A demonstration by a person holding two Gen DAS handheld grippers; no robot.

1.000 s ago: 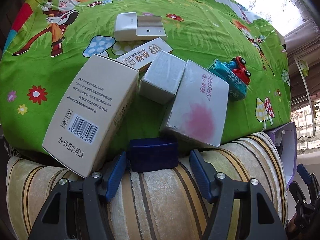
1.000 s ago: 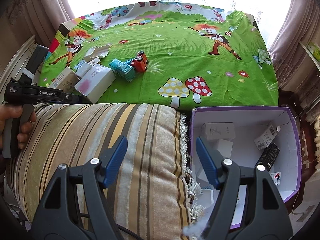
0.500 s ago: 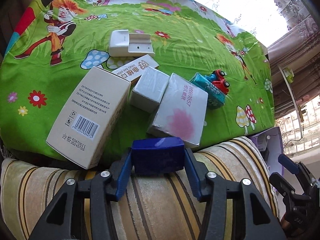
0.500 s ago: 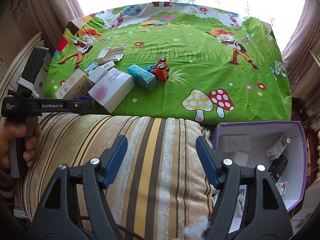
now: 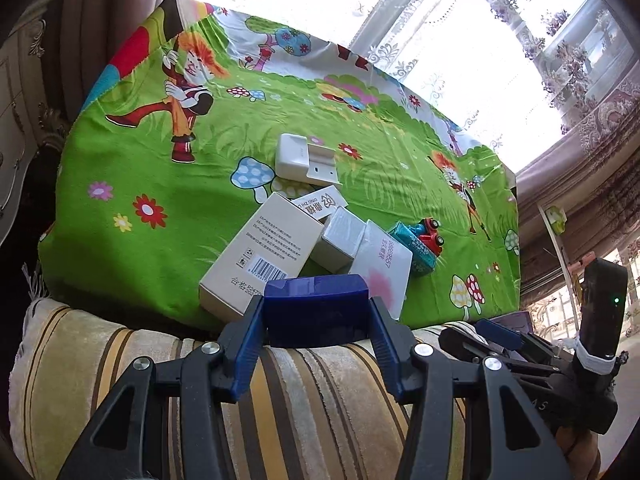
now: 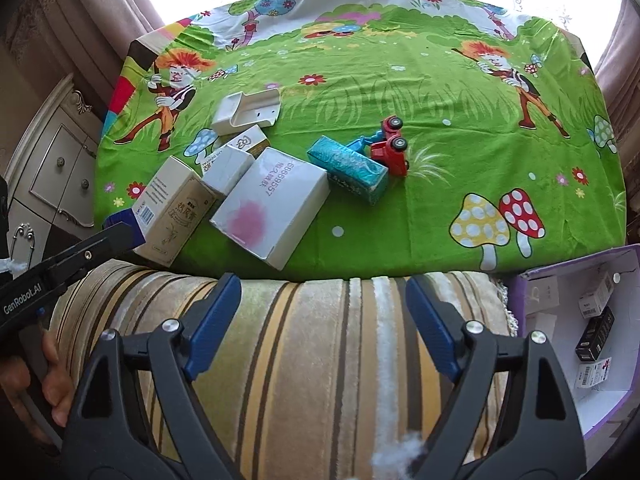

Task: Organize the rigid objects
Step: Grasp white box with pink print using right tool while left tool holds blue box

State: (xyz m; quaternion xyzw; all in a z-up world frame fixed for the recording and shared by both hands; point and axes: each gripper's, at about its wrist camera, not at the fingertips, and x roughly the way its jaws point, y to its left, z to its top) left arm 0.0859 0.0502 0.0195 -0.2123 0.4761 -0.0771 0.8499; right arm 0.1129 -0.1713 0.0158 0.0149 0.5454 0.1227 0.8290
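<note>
Blue box (image 5: 316,306) pinched in left jaws; right jaws opening, empty; five boxes on cloth (image 6: 440,92).

white box with pink blotch (image 6: 272,204): 68669557
left gripper (image 6: 116,236) arm: GenRobot.AI
small white box (image 5: 320,205): DING ZHI
beige box (image 5: 260,254): barcode

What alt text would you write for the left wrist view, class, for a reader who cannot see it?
The left gripper clamps a dark blue box above a striped cushion. Beyond, on a green cartoon cloth, lie several cartons, a teal box and a red toy car. The right gripper shows at right.
</note>
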